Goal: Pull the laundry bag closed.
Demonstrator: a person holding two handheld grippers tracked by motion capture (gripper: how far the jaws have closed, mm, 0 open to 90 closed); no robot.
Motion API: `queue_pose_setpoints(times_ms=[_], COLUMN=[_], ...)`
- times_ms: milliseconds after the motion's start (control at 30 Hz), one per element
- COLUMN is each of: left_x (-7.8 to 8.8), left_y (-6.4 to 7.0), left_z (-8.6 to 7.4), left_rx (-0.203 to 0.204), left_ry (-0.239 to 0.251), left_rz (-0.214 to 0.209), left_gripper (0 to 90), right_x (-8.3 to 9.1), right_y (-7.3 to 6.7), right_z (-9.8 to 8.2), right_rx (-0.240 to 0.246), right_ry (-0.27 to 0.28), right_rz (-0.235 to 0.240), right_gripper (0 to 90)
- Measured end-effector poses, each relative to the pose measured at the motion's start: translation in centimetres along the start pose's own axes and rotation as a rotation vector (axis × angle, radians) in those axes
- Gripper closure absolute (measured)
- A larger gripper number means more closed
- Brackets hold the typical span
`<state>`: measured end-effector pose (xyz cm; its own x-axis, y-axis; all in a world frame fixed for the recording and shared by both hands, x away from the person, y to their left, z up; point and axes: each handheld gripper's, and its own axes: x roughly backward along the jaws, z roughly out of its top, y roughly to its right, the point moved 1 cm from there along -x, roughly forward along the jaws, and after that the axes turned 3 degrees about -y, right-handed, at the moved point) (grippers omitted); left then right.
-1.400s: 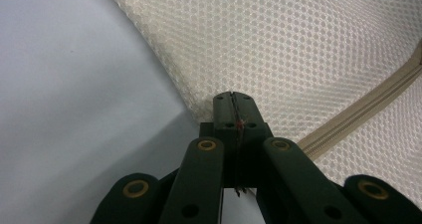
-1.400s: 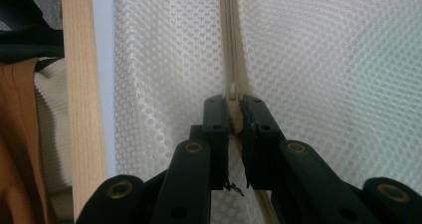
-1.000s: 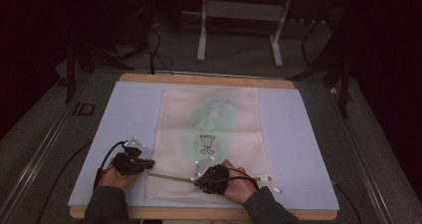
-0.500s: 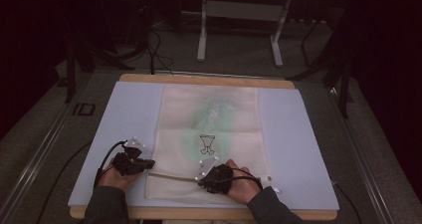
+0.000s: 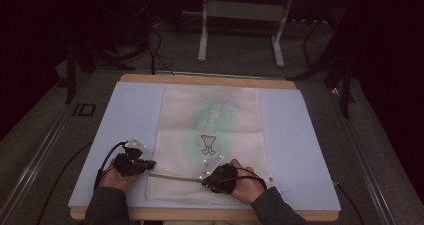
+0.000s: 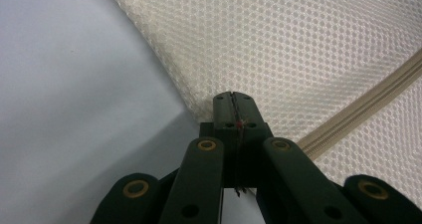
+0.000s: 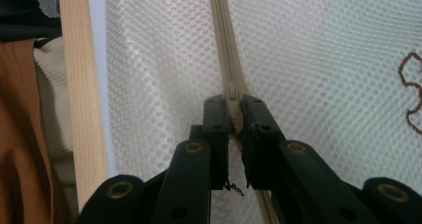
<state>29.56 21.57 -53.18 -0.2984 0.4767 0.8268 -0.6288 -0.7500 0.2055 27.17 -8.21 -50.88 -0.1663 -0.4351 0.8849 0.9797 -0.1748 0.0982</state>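
Observation:
A cream mesh bag (image 5: 210, 120) lies flat on a pale blue mat (image 5: 135, 115). Something green shows through the mesh, with a small dark drawing (image 5: 209, 144) on it. A beige zipper (image 5: 175, 177) runs across the bag near its front edge. My left gripper (image 5: 151, 165) is at the bag's left edge. In the left gripper view it (image 6: 233, 98) is shut on the mesh edge beside the zipper (image 6: 368, 99). My right gripper (image 5: 205, 181) sits partway along the zipper. In the right gripper view it (image 7: 233, 104) is shut on the zipper slider, with the zipper track (image 7: 221, 35) running ahead.
The mat rests on a wooden table whose front edge (image 7: 79, 84) lies close to my right gripper. Beyond the table stand a metal frame (image 5: 240, 30) and cables on a dark floor. The person's sleeves come in at the bottom.
My right gripper has slid a little to the right along the zipper. The left gripper has stayed at the bag's edge.

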Motion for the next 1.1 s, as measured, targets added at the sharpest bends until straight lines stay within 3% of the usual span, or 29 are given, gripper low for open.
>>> queue_pose_setpoints(times_ms=[600,1100], left_x=[0.0,0.0], left_y=[0.0,0.0], left_z=[0.0,0.0], left_rx=[0.001,0.001], left_ry=[0.001,0.001], left_rz=[0.0,0.002], left_gripper=[90.0,90.0], right_x=[0.5,0.9], right_y=[0.6,0.7], right_z=[-1.8,-2.5], right_rx=[-0.043,-0.052], right_ry=[-0.003,-0.008], right_rz=[0.002,0.003], right_gripper=[82.3,82.3])
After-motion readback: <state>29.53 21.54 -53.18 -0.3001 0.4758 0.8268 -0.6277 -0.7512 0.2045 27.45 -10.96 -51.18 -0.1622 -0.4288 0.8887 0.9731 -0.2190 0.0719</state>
